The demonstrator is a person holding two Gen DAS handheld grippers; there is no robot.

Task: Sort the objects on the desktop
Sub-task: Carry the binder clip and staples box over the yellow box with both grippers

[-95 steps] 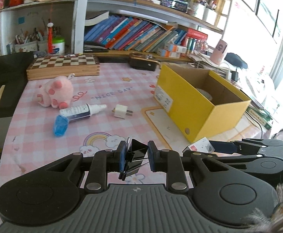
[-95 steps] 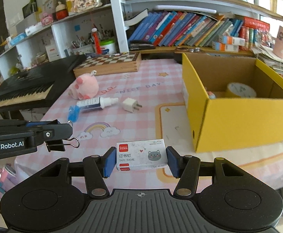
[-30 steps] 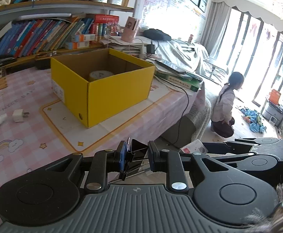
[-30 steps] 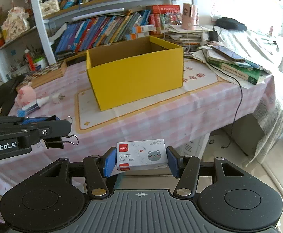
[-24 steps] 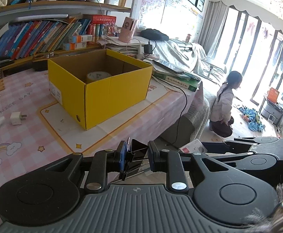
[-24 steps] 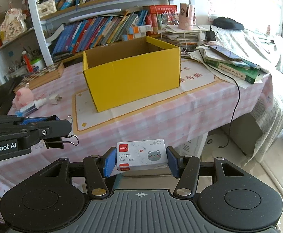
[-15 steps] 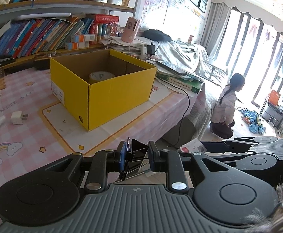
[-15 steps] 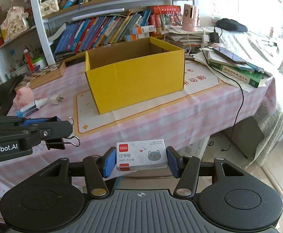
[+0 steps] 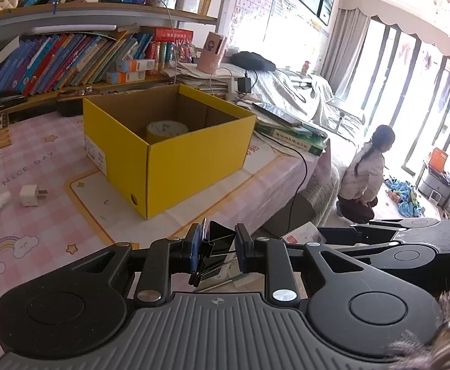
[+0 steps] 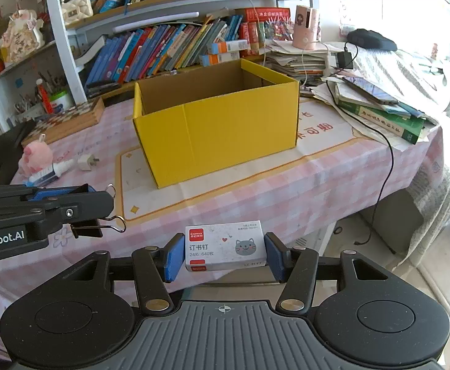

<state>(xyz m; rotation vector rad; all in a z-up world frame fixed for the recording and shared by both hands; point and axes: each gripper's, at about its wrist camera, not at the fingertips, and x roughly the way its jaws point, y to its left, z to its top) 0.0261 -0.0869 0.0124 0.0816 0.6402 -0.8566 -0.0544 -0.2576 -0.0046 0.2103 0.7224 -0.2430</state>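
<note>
A pink checked tabletop (image 10: 255, 191) printed with "NICE DAY" is seen in front of bookshelves (image 10: 169, 46), with bright windows at the right. An open yellow cardboard box (image 10: 218, 123) stands on a cream mat in the middle of the tabletop; a roll of tape (image 9: 167, 129) lies inside it. To the right of the box, a stack of books and a black cable are seen. At the far left, a wooden chessboard (image 10: 67, 120), a pink plush toy (image 10: 36, 154), a small squeeze bottle (image 10: 52, 169) and a white plug adapter (image 10: 87, 161) rest on the tabletop.

Both grippers are held side by side off the near edge, angled downward toward the box. A white staple box (image 10: 225, 245), marked "Comix", "24/6" and a cat face, is pinched between the jaws of the right gripper (image 10: 225, 254). A black binder clip (image 9: 217, 242) is clamped in the nearly shut jaws of the left gripper (image 9: 217, 246), whose side reads "nRobot.AI".
</note>
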